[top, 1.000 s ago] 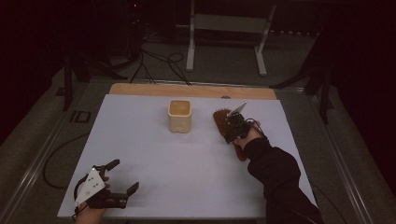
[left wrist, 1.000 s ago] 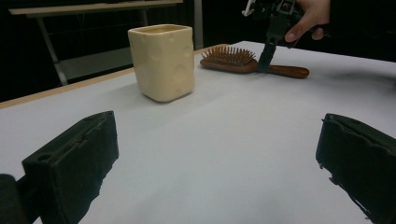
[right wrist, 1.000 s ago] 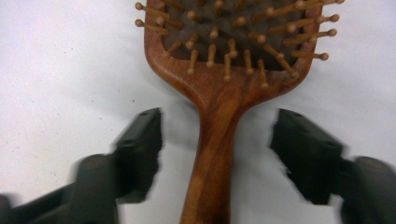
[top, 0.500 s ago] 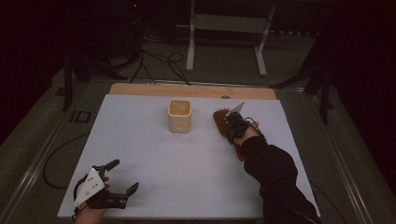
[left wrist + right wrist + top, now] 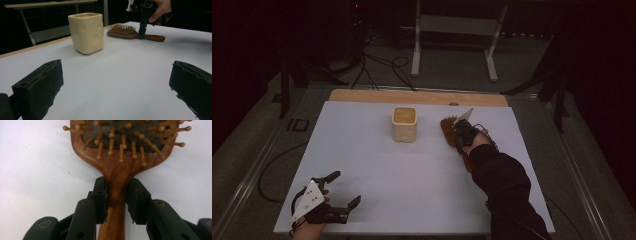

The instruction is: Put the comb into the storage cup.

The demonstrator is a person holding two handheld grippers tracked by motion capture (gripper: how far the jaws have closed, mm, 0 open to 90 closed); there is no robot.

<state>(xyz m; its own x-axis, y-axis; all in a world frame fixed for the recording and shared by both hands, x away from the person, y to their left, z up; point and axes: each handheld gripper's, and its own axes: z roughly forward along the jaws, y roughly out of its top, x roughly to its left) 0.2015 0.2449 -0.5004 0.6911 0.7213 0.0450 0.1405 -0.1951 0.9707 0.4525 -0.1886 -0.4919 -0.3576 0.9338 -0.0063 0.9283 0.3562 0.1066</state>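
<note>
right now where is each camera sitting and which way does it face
high view: fixed above the person's side, looking forward and down on the table; right sleeve and both tongs, left tongs, show.
left gripper view: low on the left tongs, facing the cup and hairbrush, its open jaws in front.
right gripper view: looks along the right tongs, jaws just closing on the hairbrush neck.
shared: all show the hairbrush.

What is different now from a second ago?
The right gripper has just been closing its jaws, and now they pinch the neck of the hairbrush, which lies flat on the table. The cup and the open left gripper stayed where they were.
</note>
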